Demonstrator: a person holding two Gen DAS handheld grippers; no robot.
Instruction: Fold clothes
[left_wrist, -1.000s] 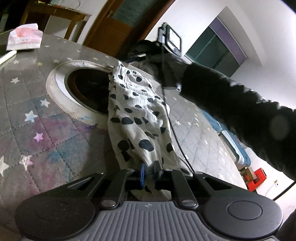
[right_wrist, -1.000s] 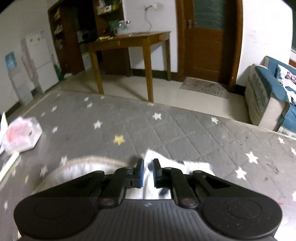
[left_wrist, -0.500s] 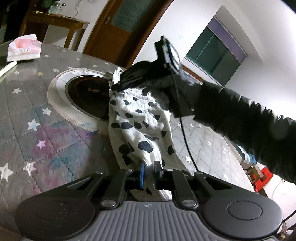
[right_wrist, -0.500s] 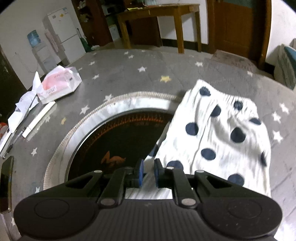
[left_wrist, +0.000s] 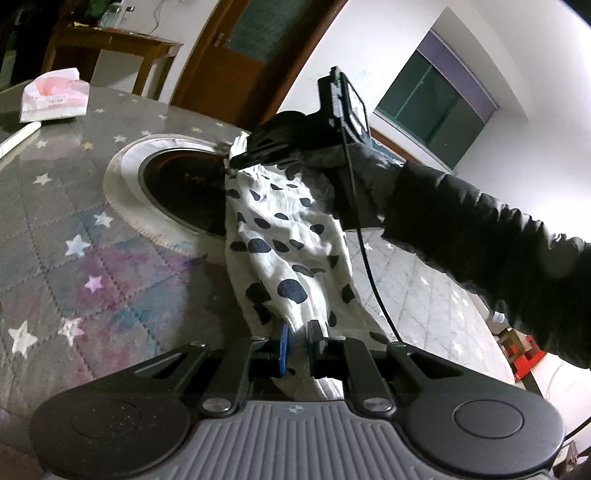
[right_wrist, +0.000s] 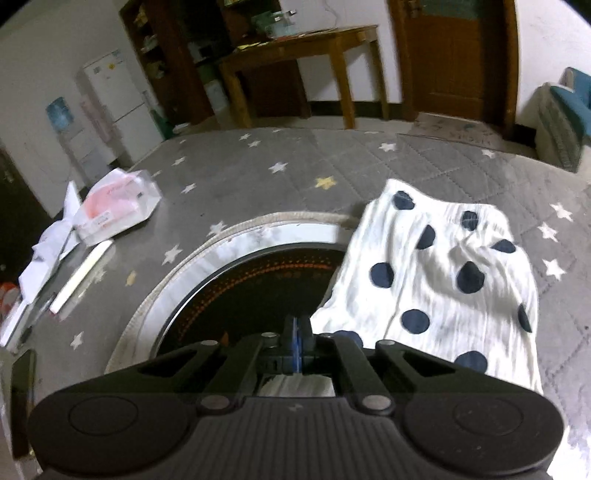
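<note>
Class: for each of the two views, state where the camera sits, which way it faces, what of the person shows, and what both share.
Left wrist: on the left gripper, facing along the spotted garment toward the right gripper and sleeved arm.
Right wrist: on the right gripper, facing the wooden table; no body.
Shared: garment, round cooktop, tissue pack.

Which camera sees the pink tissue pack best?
The right wrist view: the pink plastic-wrapped tissue pack sits fairly large on the grey star-patterned table cover, its clear wrapper and label visible. In the left wrist view, the same pack appears small in the far corner.
</note>
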